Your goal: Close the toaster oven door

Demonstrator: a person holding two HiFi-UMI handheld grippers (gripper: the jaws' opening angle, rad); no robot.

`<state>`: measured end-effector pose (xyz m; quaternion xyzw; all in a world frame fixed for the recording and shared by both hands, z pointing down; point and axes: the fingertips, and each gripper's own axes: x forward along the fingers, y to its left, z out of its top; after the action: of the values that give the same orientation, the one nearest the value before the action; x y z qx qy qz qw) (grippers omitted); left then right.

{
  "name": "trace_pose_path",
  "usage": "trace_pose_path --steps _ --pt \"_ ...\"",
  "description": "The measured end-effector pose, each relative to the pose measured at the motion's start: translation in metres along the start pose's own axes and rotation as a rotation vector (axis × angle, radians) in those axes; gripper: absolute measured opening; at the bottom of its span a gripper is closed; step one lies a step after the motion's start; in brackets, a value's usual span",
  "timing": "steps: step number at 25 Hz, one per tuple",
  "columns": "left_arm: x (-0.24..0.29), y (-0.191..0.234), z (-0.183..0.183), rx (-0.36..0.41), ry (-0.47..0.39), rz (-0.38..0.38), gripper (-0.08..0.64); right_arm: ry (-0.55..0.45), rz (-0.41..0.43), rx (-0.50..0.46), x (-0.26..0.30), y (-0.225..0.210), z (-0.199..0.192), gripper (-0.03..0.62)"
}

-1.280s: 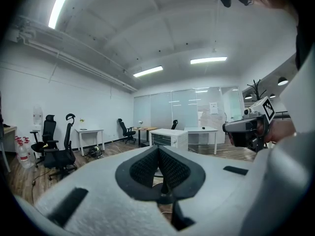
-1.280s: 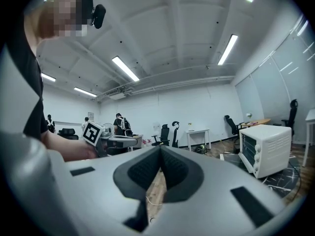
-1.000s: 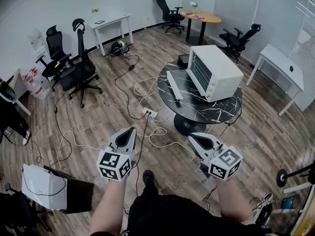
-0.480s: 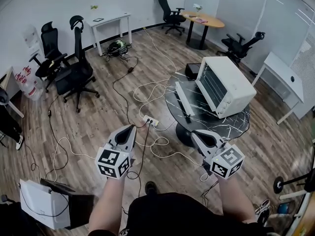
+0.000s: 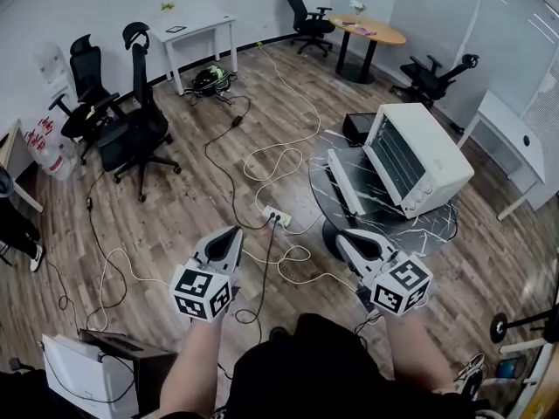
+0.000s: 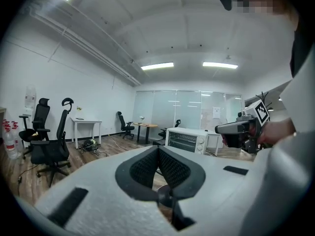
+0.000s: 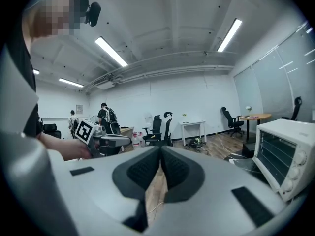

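White boxy toaster oven (image 5: 419, 157) is sitting on the round black marble-look counter (image 5: 437, 225), its glass door (image 5: 346, 182) hanging open toward the person.
The left hand-held gripper (image 5: 234, 231) is hovering clenched and empty over the wooden floor (image 5: 175, 208). The right hand-held gripper (image 5: 342, 236), by the counter's edge, is just cracking open, nothing between.

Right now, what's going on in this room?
A person holds the left gripper and the right gripper out in front, both empty, a little short of the round black table. On it sits the white toaster oven with its door folded down open. Neither gripper touches it. The left jaws are together. The right jaws have just been opening a crack, with nothing between them.
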<state>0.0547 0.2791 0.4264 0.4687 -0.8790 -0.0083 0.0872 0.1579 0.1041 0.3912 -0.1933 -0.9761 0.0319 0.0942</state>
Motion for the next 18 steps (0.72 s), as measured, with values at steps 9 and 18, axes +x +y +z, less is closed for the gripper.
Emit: trace_pose_path --steps 9,18 --pt "0.046 0.049 -0.009 -0.024 0.036 0.024 0.002 0.022 0.018 0.075 0.060 -0.046 -0.019 0.017" --pt "0.154 0.116 0.014 -0.021 0.052 0.020 0.002 0.002 0.012 0.091 0.153 -0.142 0.003 0.017"
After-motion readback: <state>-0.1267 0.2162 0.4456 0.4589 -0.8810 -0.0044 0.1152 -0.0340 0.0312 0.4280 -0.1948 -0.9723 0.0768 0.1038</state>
